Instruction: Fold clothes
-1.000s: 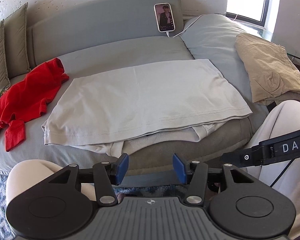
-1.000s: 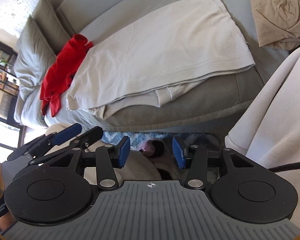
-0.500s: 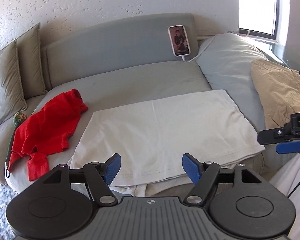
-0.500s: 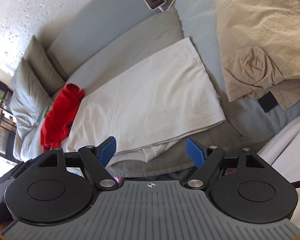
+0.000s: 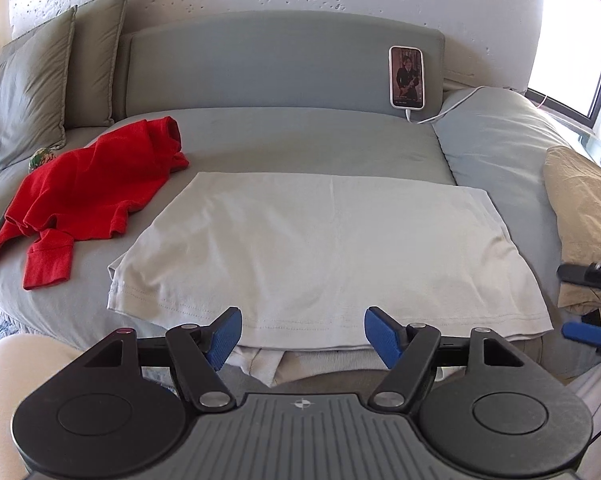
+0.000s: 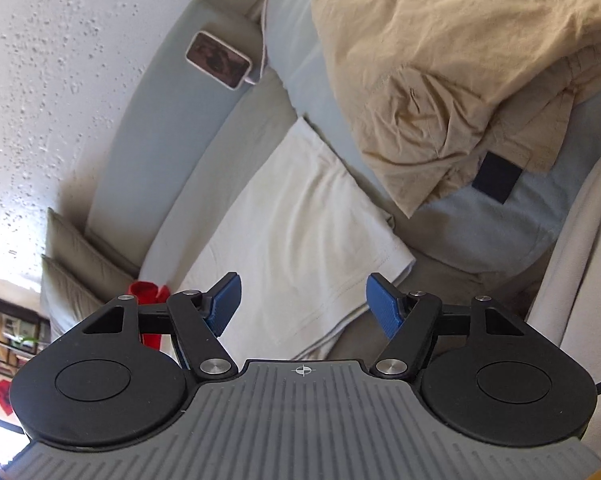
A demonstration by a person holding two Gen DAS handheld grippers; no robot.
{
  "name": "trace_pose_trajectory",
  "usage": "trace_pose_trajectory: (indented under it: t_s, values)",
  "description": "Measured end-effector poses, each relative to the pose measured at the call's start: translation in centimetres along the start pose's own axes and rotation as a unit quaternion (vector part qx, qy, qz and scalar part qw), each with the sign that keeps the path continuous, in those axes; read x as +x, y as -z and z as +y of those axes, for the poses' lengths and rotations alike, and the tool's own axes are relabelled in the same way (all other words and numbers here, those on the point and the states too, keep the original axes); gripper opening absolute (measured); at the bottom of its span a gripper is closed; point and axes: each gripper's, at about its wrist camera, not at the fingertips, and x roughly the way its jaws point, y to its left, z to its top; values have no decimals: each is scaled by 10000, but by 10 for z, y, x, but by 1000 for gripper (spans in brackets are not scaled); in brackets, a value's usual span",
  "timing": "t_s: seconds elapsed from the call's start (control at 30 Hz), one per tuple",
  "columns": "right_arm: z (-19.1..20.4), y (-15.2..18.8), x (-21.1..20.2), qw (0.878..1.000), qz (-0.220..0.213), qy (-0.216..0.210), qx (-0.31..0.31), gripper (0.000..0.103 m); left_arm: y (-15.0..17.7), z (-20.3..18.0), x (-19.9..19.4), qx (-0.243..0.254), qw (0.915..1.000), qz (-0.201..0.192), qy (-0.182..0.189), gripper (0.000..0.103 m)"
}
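Left wrist view: white shirt [image 5: 324, 248] folded flat on sofa [image 5: 300, 136], near front edge. Red garment [image 5: 88, 196] and tan garment [image 6: 440, 60] unfolded. Left hand-held gripper [image 5: 302, 334] and right hand-held gripper [image 6: 300, 306]: jaws apart, just narrowed, nothing between.

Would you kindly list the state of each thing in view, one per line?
White shirt: folded flat on the sofa.
Red garment: crumpled, unfolded.
Tan garment: rumpled heap.
Phone: screen lit, cable plugged in.
Left tool: open, empty, just narrowed.
Right tool: open, empty, just narrowed.
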Motion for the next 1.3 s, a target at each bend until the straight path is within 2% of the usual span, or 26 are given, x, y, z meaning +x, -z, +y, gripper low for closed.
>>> trace_pose_trajectory:
  t_s: [0.03, 0.1, 0.2, 0.23, 0.3, 0.4, 0.5, 0.6, 0.67, 0.73, 0.8, 0.9, 1.1, 1.17, 1.2, 1.3]
  values:
    - [-2, 1, 8, 9998, 163, 63, 84, 63, -1, -1, 3, 37, 10000, -26, -7, 64]
    - [-8, 7, 22, 9990, 352, 128, 238, 62, -3, -3, 14, 145, 9999, -73, -15, 64]
    - [-16, 11, 45, 9979, 434, 409, 258, 61, -5, -5, 32, 268, 9996, -101, 34, 63]
    - [-18, 10, 53, 9970, 475, 554, 238, 58, -5, -5, 39, 290, 9995, -73, 72, 62]
    - [-15, 8, 56, 9974, 341, 593, 222, 53, -4, -2, 57, 260, 9995, 98, 144, 59]
    - [-2, 3, 65, 9975, 193, 652, -174, 53, 2, 7, 77, -11, 9992, 366, 162, 60]
    - [-10, -6, 72, 9972, 148, 687, 240, 52, 7, 8, 76, 14, 9995, 228, 223, 61]
    - [-8, -6, 77, 9973, 7, 701, 197, 53, 7, 9, 77, 46, 9994, 208, 269, 61]
    - [-5, -6, 83, 9973, -125, 726, 83, 57, 7, 10, 77, 38, 9993, 217, 295, 61]
    - [0, -7, 90, 9967, -334, 726, -156, 67, 7, 11, 77, 51, 9993, 214, 312, 61]
    - [2, -10, 99, 9939, -473, 917, -380, 65, 7, 11, 77, 74, 9992, 205, 322, 61]
    - [-4, -12, 103, 9929, -614, 968, -329, 58, 8, 11, 77, 92, 9992, 191, 334, 61]
    - [-7, -8, 95, 9901, -701, 924, -790, 39, 8, 11, 76, 173, 9989, 178, 395, 61]
    - [1, -8, 94, 9859, -726, 1033, -1098, 23, 8, 12, 76, 200, 9986, 195, 442, 61]
    - [7, -6, 93, 9840, -708, 1045, -1255, 7, 8, 12, 76, 225, 9984, 205, 467, 61]
    - [20, -5, 94, 9796, -645, 1143, -1519, 5, 4, 16, 73, 291, 9972, 352, 597, 61]
